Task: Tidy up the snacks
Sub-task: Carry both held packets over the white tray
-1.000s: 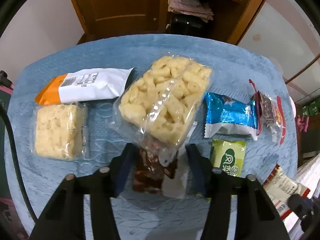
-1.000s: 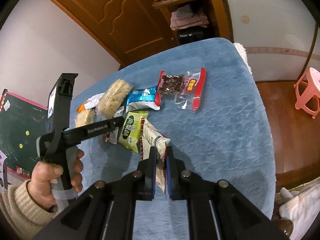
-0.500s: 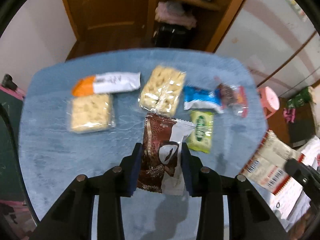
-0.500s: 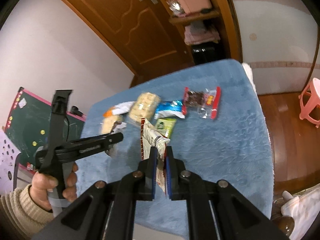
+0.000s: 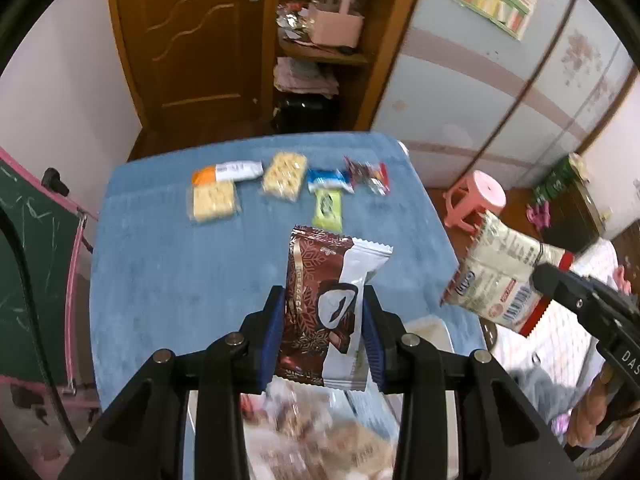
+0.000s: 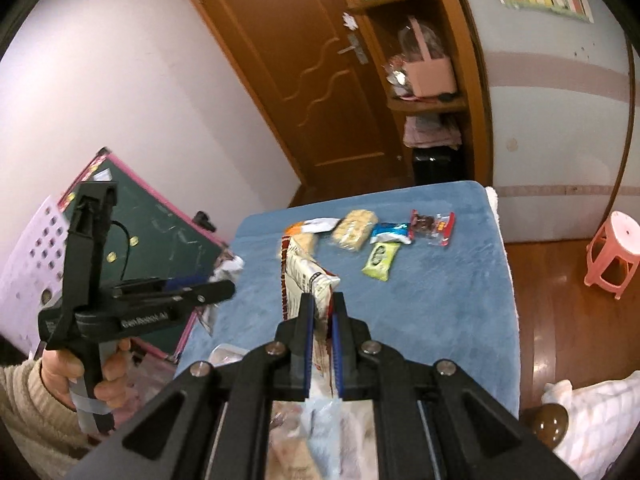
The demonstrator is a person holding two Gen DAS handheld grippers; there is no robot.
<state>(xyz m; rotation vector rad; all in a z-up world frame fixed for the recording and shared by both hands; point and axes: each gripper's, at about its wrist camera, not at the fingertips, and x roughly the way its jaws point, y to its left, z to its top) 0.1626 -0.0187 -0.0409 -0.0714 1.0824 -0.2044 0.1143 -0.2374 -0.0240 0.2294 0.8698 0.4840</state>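
My left gripper [image 5: 322,304] is shut on a brown and white snack packet [image 5: 326,300] and holds it high above the near end of the blue table [image 5: 168,272]. My right gripper [image 6: 322,304] is shut on a white and red snack bag [image 6: 306,280], also raised; that bag shows at the right of the left wrist view [image 5: 500,276]. Several snacks lie in a row at the far end: an orange-white packet [image 5: 226,172], two cracker packs [image 5: 212,200], a blue packet [image 5: 328,178], a green packet [image 5: 328,210] and a red-edged clear packet [image 5: 368,174].
A blurred white container with snacks [image 5: 320,440] lies under both grippers at the table's near edge. A green chalkboard [image 6: 160,240] stands left of the table, a pink stool [image 6: 616,256] to the right. A wooden door and shelf [image 5: 312,40] are behind.
Both grippers have risen and pulled back toward the near end of the table, each carrying its packet. The snack row now looks far away.
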